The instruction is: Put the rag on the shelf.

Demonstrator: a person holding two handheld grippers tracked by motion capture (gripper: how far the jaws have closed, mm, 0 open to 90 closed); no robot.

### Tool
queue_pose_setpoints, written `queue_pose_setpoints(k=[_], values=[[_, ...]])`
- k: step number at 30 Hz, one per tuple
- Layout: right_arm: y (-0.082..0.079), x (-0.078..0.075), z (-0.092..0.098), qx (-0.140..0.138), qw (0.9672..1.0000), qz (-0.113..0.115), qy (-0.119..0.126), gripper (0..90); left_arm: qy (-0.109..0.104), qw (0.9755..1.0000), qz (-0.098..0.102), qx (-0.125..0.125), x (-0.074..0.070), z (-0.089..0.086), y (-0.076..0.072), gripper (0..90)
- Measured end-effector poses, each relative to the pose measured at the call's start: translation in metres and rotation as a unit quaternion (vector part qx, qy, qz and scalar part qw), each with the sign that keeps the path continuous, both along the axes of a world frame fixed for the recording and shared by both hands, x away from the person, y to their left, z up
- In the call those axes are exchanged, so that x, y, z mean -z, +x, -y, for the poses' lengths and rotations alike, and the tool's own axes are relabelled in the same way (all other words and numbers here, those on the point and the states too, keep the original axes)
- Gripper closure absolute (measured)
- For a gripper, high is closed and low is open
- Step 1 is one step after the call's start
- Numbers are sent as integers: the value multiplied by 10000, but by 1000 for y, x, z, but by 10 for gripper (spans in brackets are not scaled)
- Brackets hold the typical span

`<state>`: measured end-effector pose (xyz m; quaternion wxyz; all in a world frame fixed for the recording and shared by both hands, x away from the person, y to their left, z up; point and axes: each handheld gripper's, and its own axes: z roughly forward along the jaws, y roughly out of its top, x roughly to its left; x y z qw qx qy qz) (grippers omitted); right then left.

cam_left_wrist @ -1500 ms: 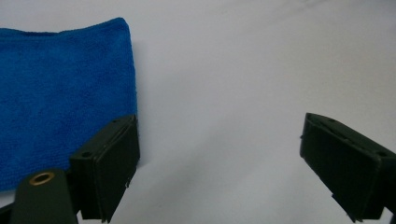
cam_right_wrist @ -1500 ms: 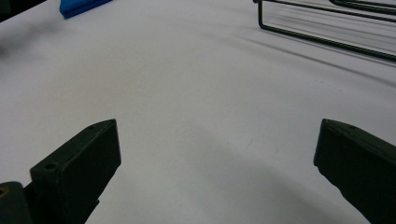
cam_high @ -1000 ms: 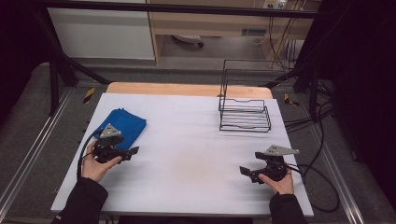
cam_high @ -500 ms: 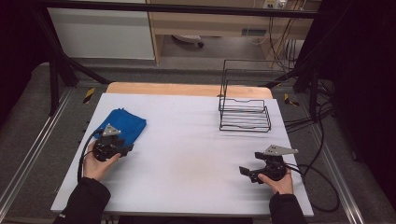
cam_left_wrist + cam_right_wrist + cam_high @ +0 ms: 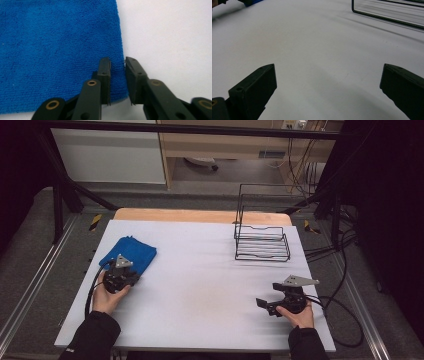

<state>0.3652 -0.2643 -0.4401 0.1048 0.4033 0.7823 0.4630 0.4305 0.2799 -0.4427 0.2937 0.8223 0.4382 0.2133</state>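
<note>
Left gripper [image 5: 117, 75]: jaws nearly closed, narrow gap, straddling the blue cloth [image 5: 57, 50] at its corner edge.
Right gripper [image 5: 328, 87]: jaws wide apart over bare table [image 5: 317, 45].

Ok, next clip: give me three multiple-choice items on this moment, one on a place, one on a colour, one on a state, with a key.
1. Where does the wire rack stand on the table?
A. near left corner
B. far right part
C. centre

2. What colour is the cloth?
A. blue
B. red
C. white

3. How do the jaws of the right gripper stand?
A. shut on the cloth
B. shut on nothing
C. wide apart over bare table

Key: 1 B, the high view shows it far and right. 2 A, blue in the high and left gripper views, where the left gripper straddles its corner. 3 C, the right gripper view shows a broad gap.
</note>
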Motion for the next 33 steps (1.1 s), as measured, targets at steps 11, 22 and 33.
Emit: queue_pose_setpoints(k=[11, 22, 33], values=[[0, 0, 0, -10, 10000, -12, 10, 15, -69, 9999, -56, -59, -2, -2, 2, 861], [0, -1, 1, -20, 10000, 3, 31, 17, -643, 9978, -125, -112, -20, -8, -6, 872], [0, -1, 1, -25, 10000, -6, 55, 18, -917, 9948, -326, 295, -23, 16, -23, 871]])
